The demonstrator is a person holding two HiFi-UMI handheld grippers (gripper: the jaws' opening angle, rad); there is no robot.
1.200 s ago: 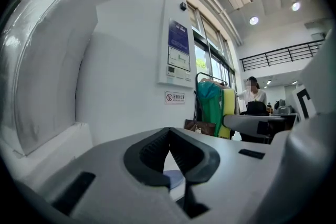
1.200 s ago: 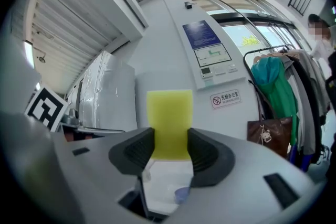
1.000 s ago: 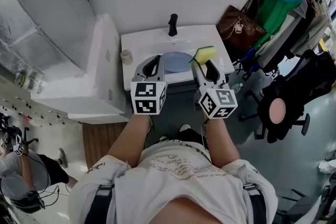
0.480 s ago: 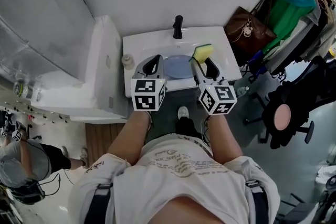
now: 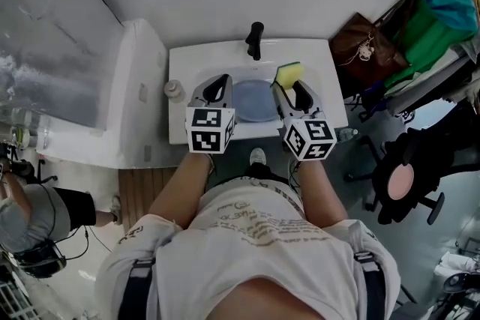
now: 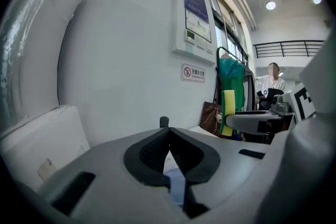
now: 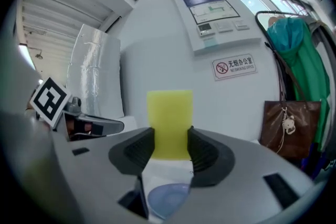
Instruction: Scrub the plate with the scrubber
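Note:
A pale blue plate (image 5: 255, 100) lies in the basin of the white sink (image 5: 196, 58), and it shows again as the blue plate (image 7: 167, 198) low between the right jaws. My right gripper (image 5: 290, 84) is shut on a yellow scrubber sponge (image 5: 290, 74), which stands upright between the pads as the yellow sponge (image 7: 169, 123). The sponge hangs above the plate's right edge. My left gripper (image 5: 217, 85) is shut with nothing in it, its jaws meeting at the tips (image 6: 169, 140), just left of the plate. The sponge (image 6: 229, 112) also appears at the right of the left gripper view.
A black tap (image 5: 255, 40) rises at the back of the sink. A small bottle (image 5: 175, 91) stands on the sink's left edge. A white cabinet (image 5: 105, 97) is to the left; a brown bag (image 5: 366, 49) and a rack of clothes (image 5: 442, 26) are to the right.
The head view has shifted, so the sink sits lower and more central. Both grippers stay over the basin, the right one still shut on the sponge.

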